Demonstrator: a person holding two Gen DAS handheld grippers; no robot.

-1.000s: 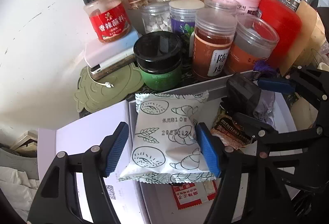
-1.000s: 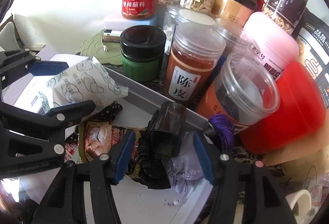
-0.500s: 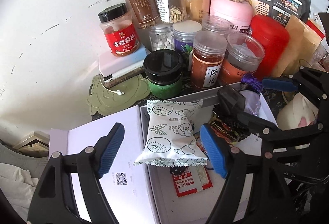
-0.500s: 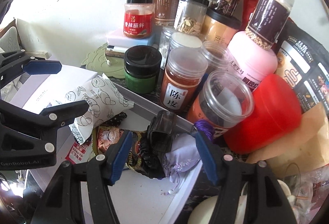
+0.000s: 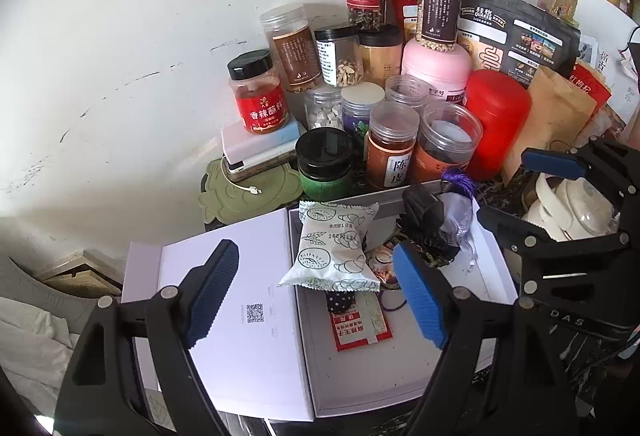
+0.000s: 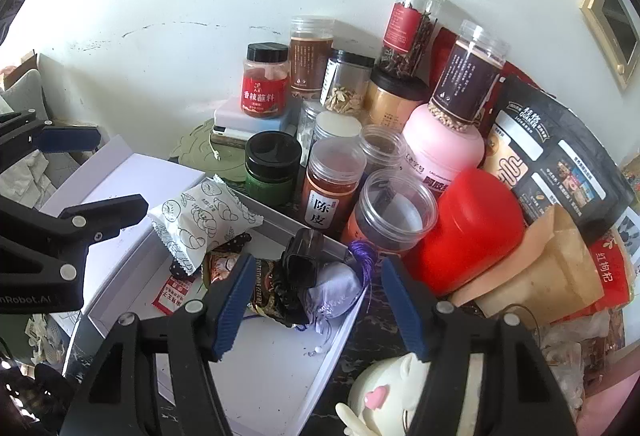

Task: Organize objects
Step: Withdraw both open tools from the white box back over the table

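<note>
My left tool (image 5: 316, 292) fills the bottom of the left wrist view, its jaws opening, apart and holding nothing. The white snack packet (image 5: 335, 250) lies free in the middle of the frame, inside the white box (image 5: 400, 376), resting on a red sachet (image 5: 362, 324) and other small wrappers. Its open lid (image 5: 240, 316) lies flat at lower left. Right of centre, at the box's back edge, sit a dark clip-like object (image 5: 420, 203) and a lilac pouch (image 5: 456, 211). Jars crowd the upper middle, among them a green jar with a black lid (image 5: 325, 163).

In the right wrist view, my right tool (image 6: 316, 296) stands at the bottom of the frame, jaws opening too, apart and empty. The lilac pouch (image 6: 334, 294) and the dark clip-like object (image 6: 302, 256) lie between the pads but clear of them, in the box's corner, with a purple tassel (image 6: 360, 256) just beside. The snack packet (image 6: 202, 220) is at centre left, leaning on the box's rear wall.

I judge this step done: packet, pouch and clip are all in the box. Left to do, as far as I can see: the lid is still off, and the jars, bags and a red canister (image 6: 472, 232) at right remain jumbled on the worktop.
</note>
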